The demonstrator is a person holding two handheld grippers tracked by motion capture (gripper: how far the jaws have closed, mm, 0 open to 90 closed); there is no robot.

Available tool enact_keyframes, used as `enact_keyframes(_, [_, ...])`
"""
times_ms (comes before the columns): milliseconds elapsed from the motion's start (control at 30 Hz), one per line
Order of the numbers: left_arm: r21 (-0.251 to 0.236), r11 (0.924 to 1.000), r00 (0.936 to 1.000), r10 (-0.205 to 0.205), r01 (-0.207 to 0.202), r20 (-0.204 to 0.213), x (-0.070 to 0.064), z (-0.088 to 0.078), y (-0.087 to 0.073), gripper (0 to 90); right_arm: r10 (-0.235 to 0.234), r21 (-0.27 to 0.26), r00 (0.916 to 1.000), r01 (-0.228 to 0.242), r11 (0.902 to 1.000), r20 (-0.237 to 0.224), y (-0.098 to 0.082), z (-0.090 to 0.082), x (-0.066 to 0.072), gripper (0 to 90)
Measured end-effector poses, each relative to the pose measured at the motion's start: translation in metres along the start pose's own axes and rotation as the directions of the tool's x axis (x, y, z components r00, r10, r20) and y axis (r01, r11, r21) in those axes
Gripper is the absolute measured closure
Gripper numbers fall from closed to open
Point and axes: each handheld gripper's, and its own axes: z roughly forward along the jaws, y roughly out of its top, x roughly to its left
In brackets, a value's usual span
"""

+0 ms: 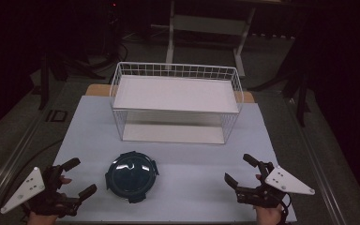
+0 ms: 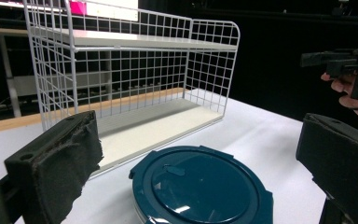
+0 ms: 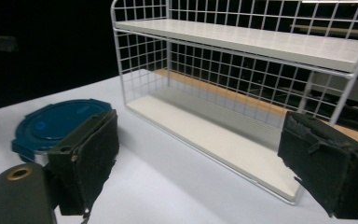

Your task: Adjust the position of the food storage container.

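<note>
Glossy teal plastic lid [image 1: 131, 176], white wire rack [image 1: 176, 103], matt table [image 1: 178, 159].

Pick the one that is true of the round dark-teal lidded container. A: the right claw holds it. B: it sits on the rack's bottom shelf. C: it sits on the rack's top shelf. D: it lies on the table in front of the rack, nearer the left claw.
D: the container rests on the table in front of the wire rack, close beside the open left claw and apart from the right claw.

One lidded container [image 1: 131, 175], one wire rack [image 1: 176, 70] (two shelves), two claws.
</note>
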Motion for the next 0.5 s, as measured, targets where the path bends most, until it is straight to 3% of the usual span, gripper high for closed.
enact_keyframes(200, [-0.023,0.9997,1.0,-0.004,0.004,0.007,0.001,-0.003,0.009,0.1,-0.013,0.007,0.9999,0.013,0.9999,-0.002,0.007,-0.001,0.005,11.2])
enact_keyframes(267, [-0.028,0.9995,0.9999,0.016,-0.016,0.005,0.002,-0.006,0.017,0.1,-0.026,0.01,0.9997,0.026,0.9996,0.003,0.011,-0.001,0.006,11.2])
enact_keyframes(433, [-0.004,1.0,0.9998,0.009,-0.009,0.019,0.005,-0.011,0.022,0.1,-0.015,-0.007,0.9998,0.015,0.9999,-0.012,0.018,-0.005,0.004,11.2])
enact_keyframes(467, [0.026,0.9997,1.0,-0.002,0.001,0.004,0.006,-0.014,0.021,0.2,-0.013,-0.01,0.9999,0.013,0.9999,-0.01,0.02,-0.006,0.003,11.2])
enact_keyframes(500, [0.026,0.9997,1.0,-0.002,0.001,0.004,0.006,-0.014,0.021,0.1,-0.013,-0.01,0.9999,0.013,0.9999,-0.01,0.02,-0.006,0.003,11.2])
